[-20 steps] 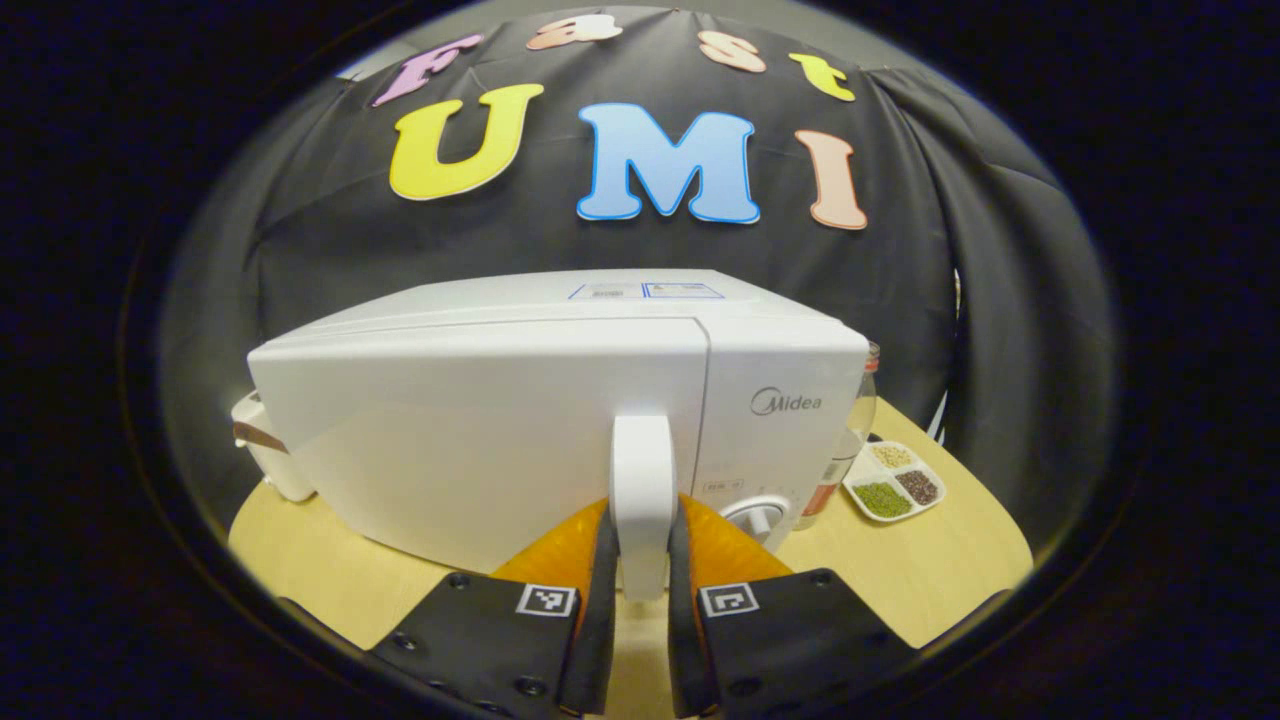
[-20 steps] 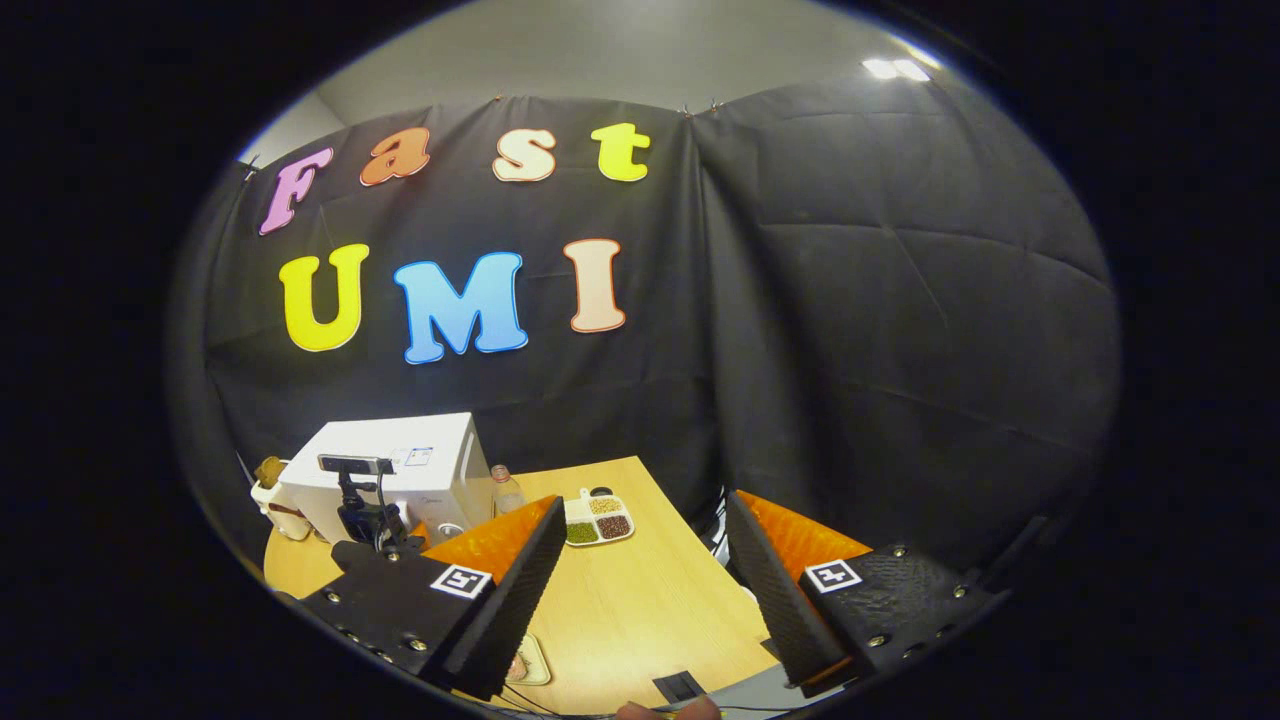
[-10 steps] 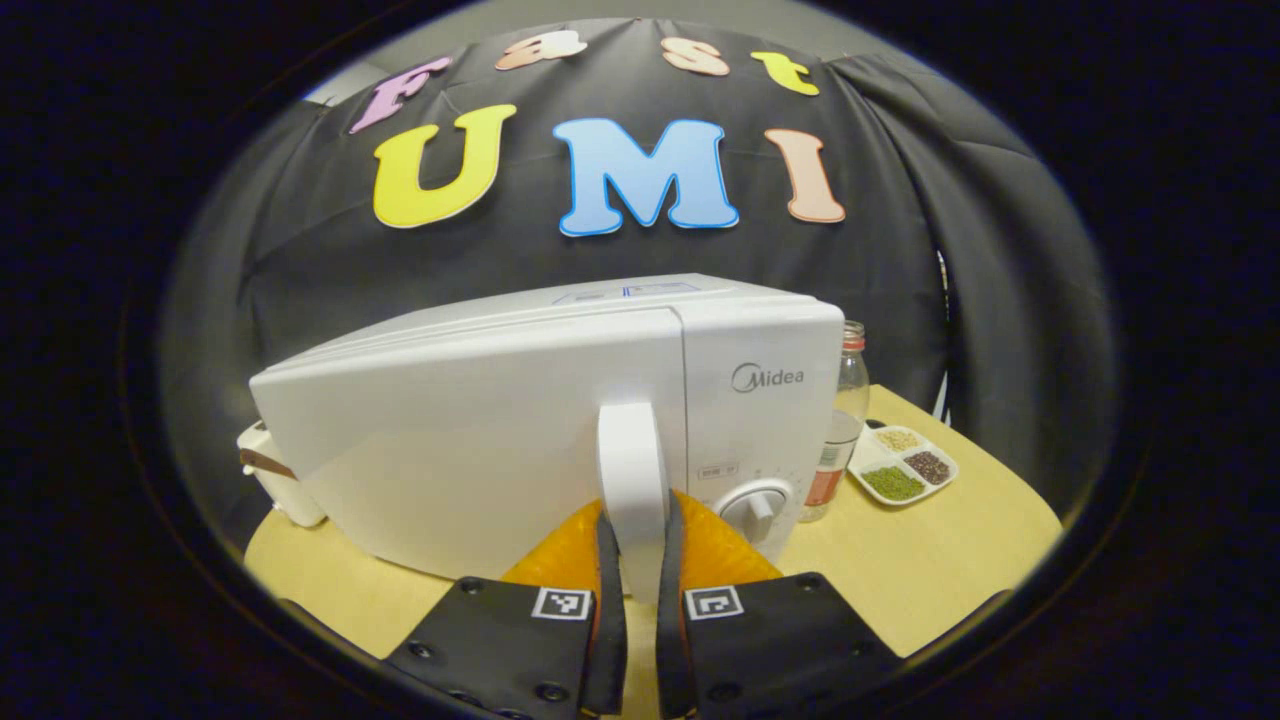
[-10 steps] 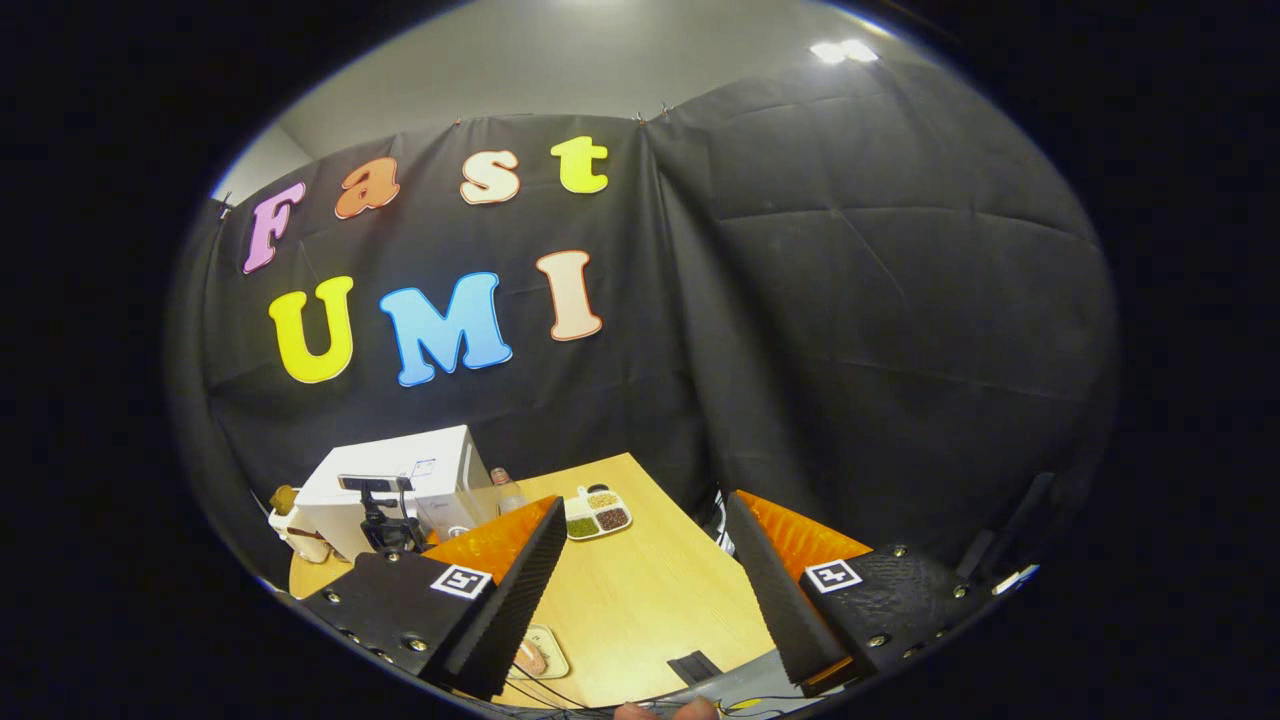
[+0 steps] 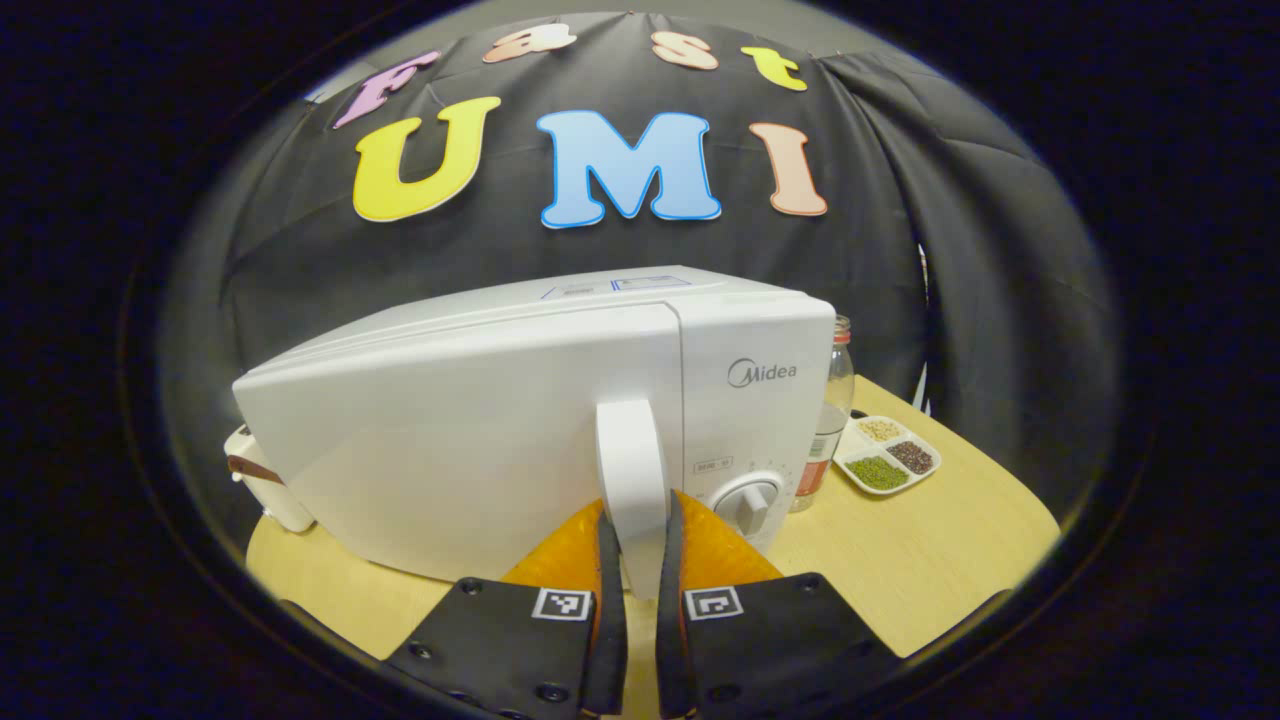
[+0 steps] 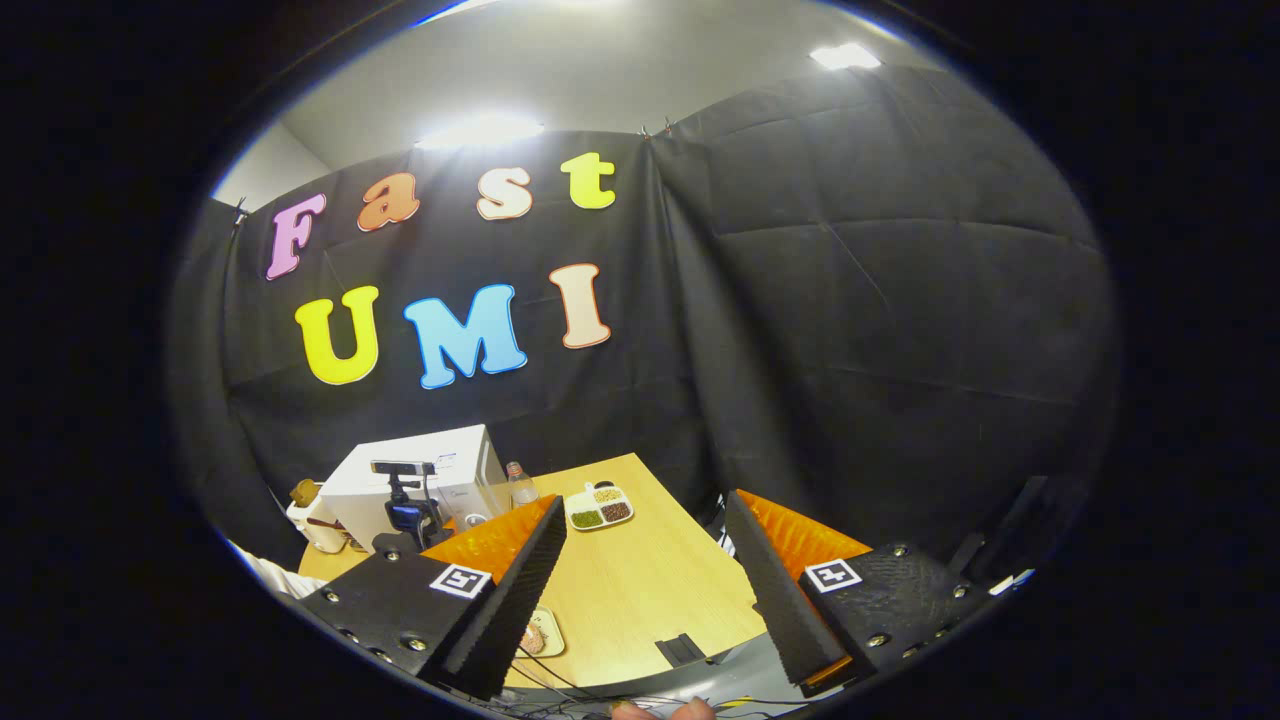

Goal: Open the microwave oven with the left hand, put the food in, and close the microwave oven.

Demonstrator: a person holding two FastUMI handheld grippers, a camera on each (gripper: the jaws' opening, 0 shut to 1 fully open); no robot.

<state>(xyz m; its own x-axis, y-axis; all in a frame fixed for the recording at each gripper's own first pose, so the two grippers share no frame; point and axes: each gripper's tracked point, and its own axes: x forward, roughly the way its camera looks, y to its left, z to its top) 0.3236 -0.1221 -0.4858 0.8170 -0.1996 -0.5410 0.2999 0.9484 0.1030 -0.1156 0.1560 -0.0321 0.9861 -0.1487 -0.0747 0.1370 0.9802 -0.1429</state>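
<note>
A white microwave (image 5: 450, 430) stands on the wooden table (image 5: 900, 570), its door facing me. My left gripper (image 5: 632, 560) is shut on the door's upright white handle (image 5: 630, 470), one finger on each side. I cannot tell whether the door is latched or slightly ajar. In the right gripper view, my right gripper (image 6: 645, 580) hangs open over the table's near edge with nothing between its fingers. A small plate of food (image 6: 540, 635) lies just below its left finger, partly hidden. The microwave (image 6: 450, 475) is far off at the left, with the left gripper's camera mount (image 6: 405, 505) in front of it.
A glass bottle (image 5: 832, 400) stands right of the microwave, and a white sectioned dish of grains (image 5: 885, 460) lies beyond it. A white jug (image 5: 262, 485) sits at the microwave's left. Cables and a small dark object (image 6: 680, 650) lie at the table's near edge.
My left gripper's fingers have closed tighter on the handle, and the microwave has slid slightly left in its view. The right gripper has tilted upward, bringing more ceiling into view.
</note>
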